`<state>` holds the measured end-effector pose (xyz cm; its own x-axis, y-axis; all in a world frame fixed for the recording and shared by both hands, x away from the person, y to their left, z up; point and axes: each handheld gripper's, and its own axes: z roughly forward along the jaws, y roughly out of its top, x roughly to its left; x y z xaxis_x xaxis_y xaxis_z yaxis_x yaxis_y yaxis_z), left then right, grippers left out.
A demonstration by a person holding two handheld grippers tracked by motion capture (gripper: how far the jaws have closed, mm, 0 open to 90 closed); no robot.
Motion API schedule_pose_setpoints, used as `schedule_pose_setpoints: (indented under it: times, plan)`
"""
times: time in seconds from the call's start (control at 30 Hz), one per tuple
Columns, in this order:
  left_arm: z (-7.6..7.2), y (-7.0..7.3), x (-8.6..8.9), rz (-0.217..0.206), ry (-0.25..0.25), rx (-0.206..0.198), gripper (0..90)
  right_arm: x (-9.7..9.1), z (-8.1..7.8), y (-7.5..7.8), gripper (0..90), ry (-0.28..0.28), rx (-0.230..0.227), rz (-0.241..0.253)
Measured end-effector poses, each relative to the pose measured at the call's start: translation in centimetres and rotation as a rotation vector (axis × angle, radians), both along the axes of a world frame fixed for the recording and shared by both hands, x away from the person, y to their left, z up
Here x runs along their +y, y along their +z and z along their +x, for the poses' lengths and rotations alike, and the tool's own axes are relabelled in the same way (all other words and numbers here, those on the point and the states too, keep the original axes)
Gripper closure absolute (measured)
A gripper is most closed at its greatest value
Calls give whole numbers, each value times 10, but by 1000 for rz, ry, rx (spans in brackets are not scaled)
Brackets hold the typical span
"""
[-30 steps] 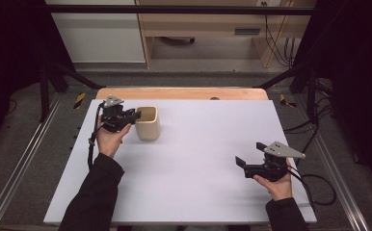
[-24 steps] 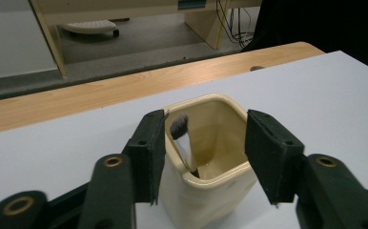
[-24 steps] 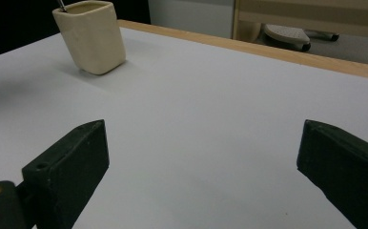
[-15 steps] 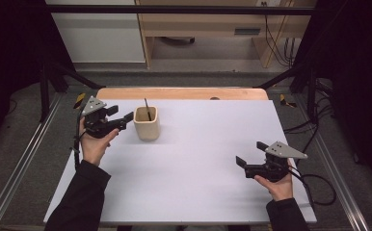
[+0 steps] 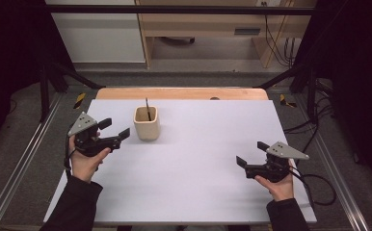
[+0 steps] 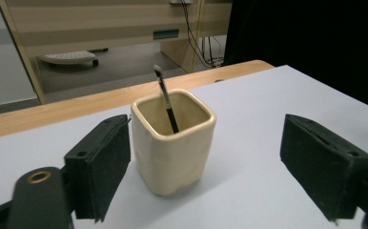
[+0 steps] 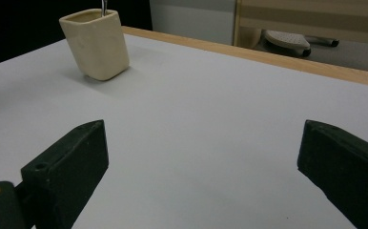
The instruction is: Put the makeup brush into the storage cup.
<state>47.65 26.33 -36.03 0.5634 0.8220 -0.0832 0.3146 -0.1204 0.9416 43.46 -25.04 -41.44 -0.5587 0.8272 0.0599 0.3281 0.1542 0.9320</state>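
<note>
From the right gripper view, the right gripper (image 7: 206, 176) hangs low over the white table (image 7: 210, 109) with its two black jaws spread wide and only bare tabletop between them. Well beyond them, toward the far left, a cream square cup (image 7: 96, 43) stands on the white surface, a thin stick (image 7: 104, 6) rising from its mouth. A wooden edge (image 7: 287, 59) borders the table's far side.

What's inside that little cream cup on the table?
A thin dark stick stands in the cream cup, leaning against the inner wall with its pale tip above the rim. Its lower end and the cup's bottom are hidden by the walls, so anything else inside cannot be seen.
</note>
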Motion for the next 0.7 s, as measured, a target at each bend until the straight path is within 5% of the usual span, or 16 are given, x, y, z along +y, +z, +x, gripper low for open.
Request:
schedule_pose_setpoints:
  times: [0.7]
  plan:
    - [-32, -46, 6, 12, -27, 56, 81, 0, -2, 1, 32, 5, 6, 15]
